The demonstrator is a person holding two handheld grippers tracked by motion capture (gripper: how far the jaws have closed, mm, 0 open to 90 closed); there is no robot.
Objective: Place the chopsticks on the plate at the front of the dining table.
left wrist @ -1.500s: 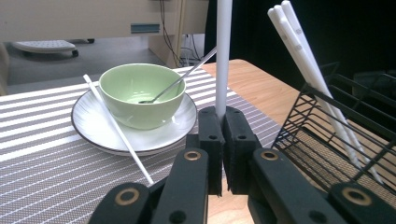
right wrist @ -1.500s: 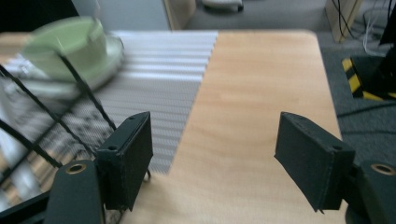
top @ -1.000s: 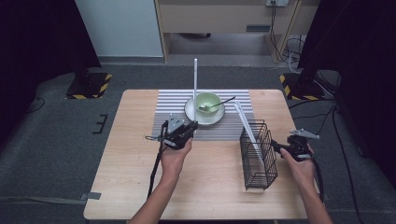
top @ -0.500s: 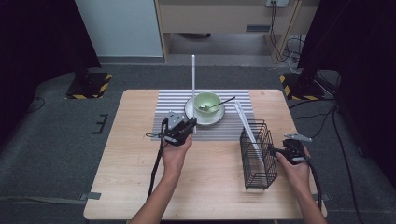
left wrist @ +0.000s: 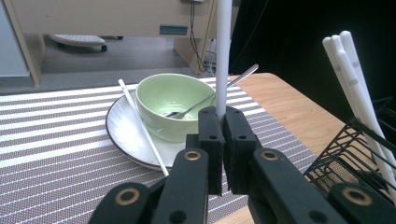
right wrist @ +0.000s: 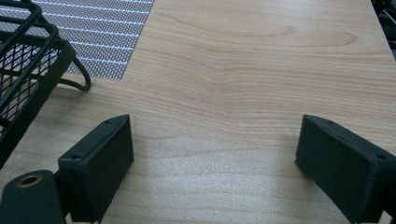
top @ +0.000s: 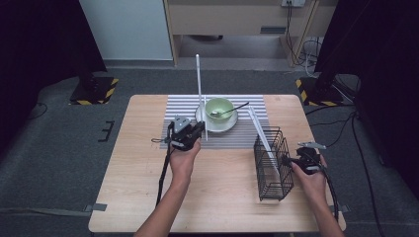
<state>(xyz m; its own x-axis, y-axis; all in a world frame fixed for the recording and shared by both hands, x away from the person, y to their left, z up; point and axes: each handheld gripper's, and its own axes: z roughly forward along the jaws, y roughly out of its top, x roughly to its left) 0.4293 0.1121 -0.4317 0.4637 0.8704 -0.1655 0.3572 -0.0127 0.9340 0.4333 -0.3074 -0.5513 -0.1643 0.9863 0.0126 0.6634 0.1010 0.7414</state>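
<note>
The left claw (top: 196, 132) is pinched tight on a white chopstick (top: 199, 89), holding it upright just near-left of the green bowl (top: 219, 108). Compared with a second ago, the chopstick stands a touch straighter.

The right claw (top: 288, 160) has just been opening and now stands spread with nothing between its jaws, right of the black wire basket (top: 273, 165); a second ago it sat closer against the basket's right wall. That suggests it has let the basket go, leaving it ready to take the held chopstick beside the white chopsticks (top: 262, 138) already leaning in it.

Another chopstick (left wrist: 142, 126) lies across the plate (left wrist: 122, 133), and a spoon (top: 231, 109) rests in the bowl. A striped mat (top: 179, 106) covers the far middle of the wooden surface (top: 138, 187); grey floor and a pale cabinet (top: 126, 29) lie beyond.
</note>
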